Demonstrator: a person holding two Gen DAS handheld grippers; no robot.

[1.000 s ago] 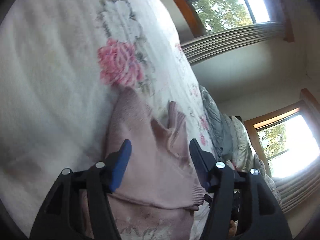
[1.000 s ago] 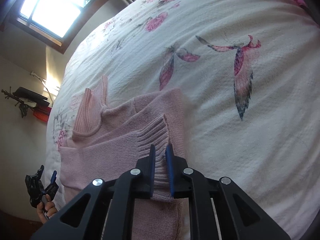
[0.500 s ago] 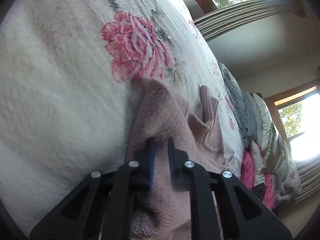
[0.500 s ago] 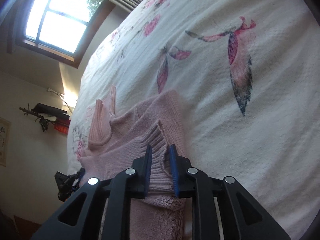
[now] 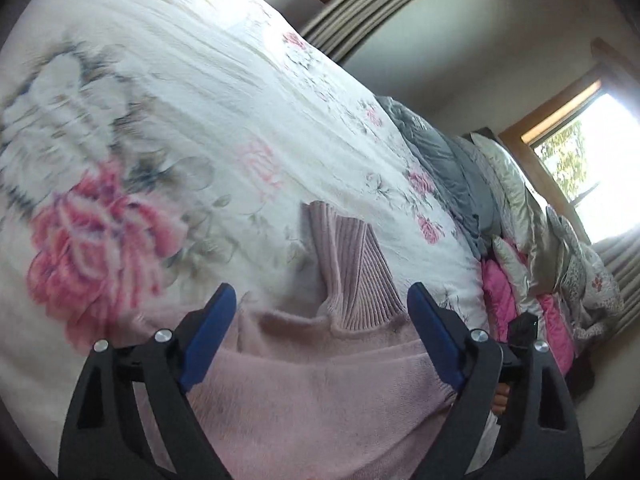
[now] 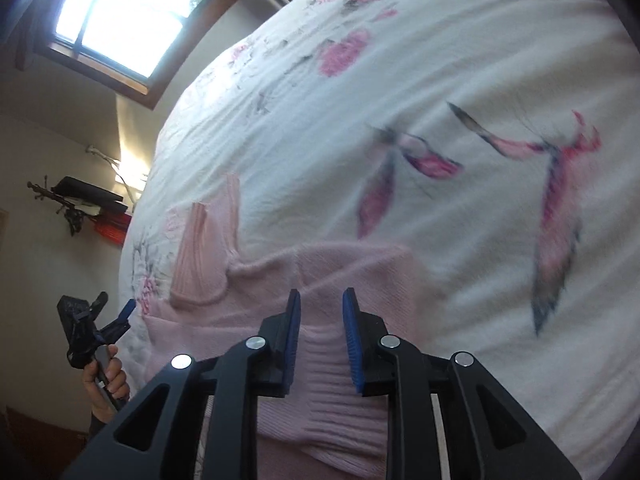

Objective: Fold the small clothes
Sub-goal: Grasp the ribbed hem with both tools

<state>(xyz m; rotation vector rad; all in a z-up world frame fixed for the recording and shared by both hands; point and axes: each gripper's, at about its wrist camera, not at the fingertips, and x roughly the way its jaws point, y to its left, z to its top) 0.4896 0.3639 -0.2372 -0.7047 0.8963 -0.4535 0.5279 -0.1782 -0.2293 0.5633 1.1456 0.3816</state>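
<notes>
Right wrist view shows your right gripper (image 6: 319, 312) a little way open now, with the ribbed cuff (image 6: 328, 364) lying loose between its blue pads; half a second ago those pads were pinched shut on that cuff. So you have let the sleeve go, and it rests across the body of the pink sweater (image 6: 280, 280). Your left gripper (image 5: 320, 312) has changed too: it was shut on the sweater's edge and now it stands wide, holding nothing, with the sweater's ribbed collar (image 5: 352, 264) just past its tips. The sweater lies flat on the flowered bedspread (image 5: 200, 100), near the side facing you. I think both sleeves are now folded in, so the body fold should come next.
</notes>
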